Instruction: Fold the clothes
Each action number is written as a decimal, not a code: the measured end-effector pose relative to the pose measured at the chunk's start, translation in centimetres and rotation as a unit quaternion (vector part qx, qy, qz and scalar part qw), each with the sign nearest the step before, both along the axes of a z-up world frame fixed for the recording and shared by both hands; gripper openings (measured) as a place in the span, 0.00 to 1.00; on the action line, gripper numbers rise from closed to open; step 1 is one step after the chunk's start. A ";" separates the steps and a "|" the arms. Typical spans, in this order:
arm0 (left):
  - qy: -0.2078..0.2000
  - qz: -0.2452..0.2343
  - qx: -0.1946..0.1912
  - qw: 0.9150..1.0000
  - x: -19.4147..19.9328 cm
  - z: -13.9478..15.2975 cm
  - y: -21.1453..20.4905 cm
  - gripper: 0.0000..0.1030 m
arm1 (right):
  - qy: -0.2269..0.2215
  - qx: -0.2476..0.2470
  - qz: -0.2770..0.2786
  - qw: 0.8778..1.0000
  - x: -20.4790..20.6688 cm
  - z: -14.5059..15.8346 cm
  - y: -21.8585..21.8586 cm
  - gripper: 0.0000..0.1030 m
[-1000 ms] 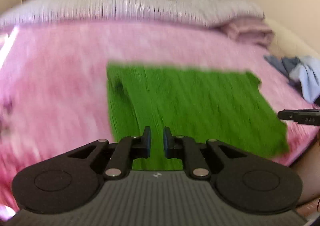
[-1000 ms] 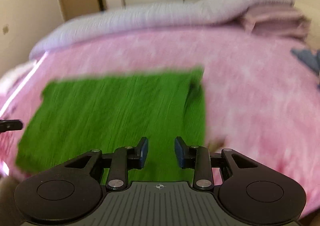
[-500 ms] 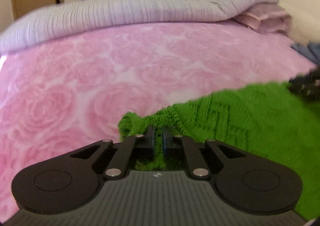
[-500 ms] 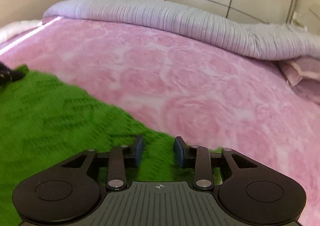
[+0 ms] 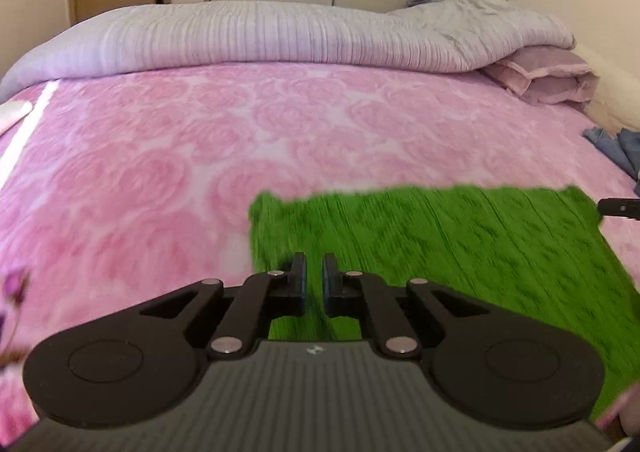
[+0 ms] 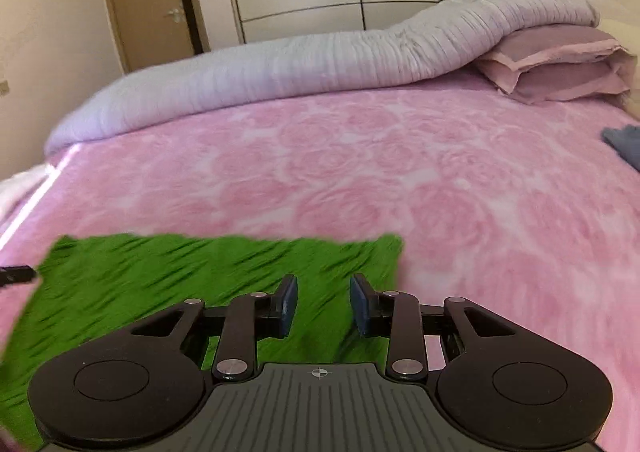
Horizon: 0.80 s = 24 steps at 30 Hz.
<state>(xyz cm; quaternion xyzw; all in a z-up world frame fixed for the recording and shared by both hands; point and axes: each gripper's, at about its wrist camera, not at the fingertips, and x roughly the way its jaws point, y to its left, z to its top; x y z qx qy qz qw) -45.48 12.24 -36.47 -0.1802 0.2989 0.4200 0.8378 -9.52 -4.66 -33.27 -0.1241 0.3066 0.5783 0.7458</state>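
green knit garment (image 5: 460, 252) lies folded flat on the pink bed (image 5: 200, 156). left gripper (image 5: 314, 278), jaws just closing, is nearly clenched with cloth seemingly between; right gripper (image 6: 323, 306) is released above it. uneven pulling could skew the fold.
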 end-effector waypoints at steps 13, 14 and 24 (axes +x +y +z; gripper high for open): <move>0.044 0.010 -0.011 0.999 -1.7 -1.8 -8.8 0.06 | -0.063 -0.063 0.001 0.996 -10.4 -3.9 -7.3 0.33; 0.043 0.012 -0.012 0.999 -1.7 -1.2 -9.0 0.06 | -0.054 -0.070 -0.008 0.996 -10.3 -3.3 -7.0 0.33; 0.068 -0.003 0.004 0.998 0.9 -2.5 -11.6 0.08 | -0.033 -0.067 -0.075 0.994 -11.9 -3.9 -7.4 0.33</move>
